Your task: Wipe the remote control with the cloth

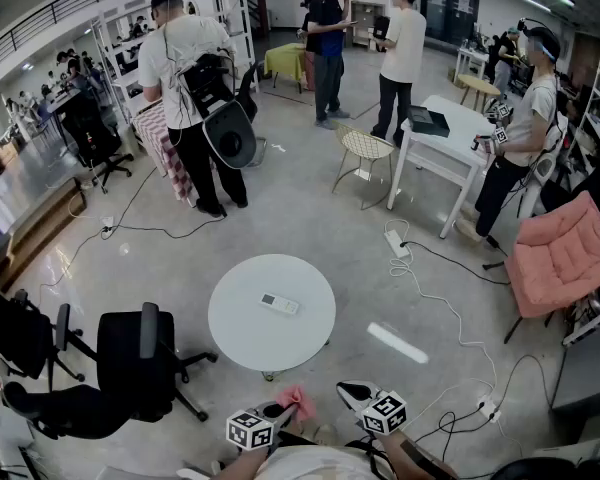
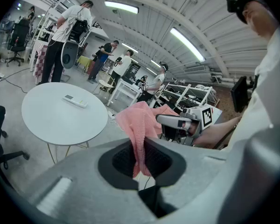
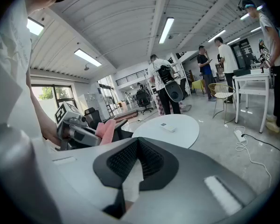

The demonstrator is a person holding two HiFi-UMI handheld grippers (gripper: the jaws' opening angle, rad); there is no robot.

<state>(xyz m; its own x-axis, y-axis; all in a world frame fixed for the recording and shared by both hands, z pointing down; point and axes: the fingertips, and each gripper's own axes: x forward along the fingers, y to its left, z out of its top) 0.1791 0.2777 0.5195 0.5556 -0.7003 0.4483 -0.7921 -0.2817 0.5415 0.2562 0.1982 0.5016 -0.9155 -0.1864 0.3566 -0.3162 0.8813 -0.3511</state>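
A white remote control (image 1: 279, 304) lies near the middle of the round white table (image 1: 242, 340); it also shows in the left gripper view as the remote control (image 2: 75, 101) and far off in the right gripper view as the remote control (image 3: 167, 128). My left gripper (image 1: 277, 411) is shut on a pink cloth (image 2: 140, 129), held near my body short of the table's near edge. The cloth (image 1: 298, 400) sticks up from its jaws. My right gripper (image 1: 352, 395) is shut with nothing between its fingers, just right of the left one.
A black office chair (image 1: 140, 353) stands left of the table. Cables and a power strip (image 1: 396, 242) lie on the floor to the right. A pink cushioned chair (image 1: 560, 253) is at far right. Several people stand at the back near a white desk (image 1: 448, 133).
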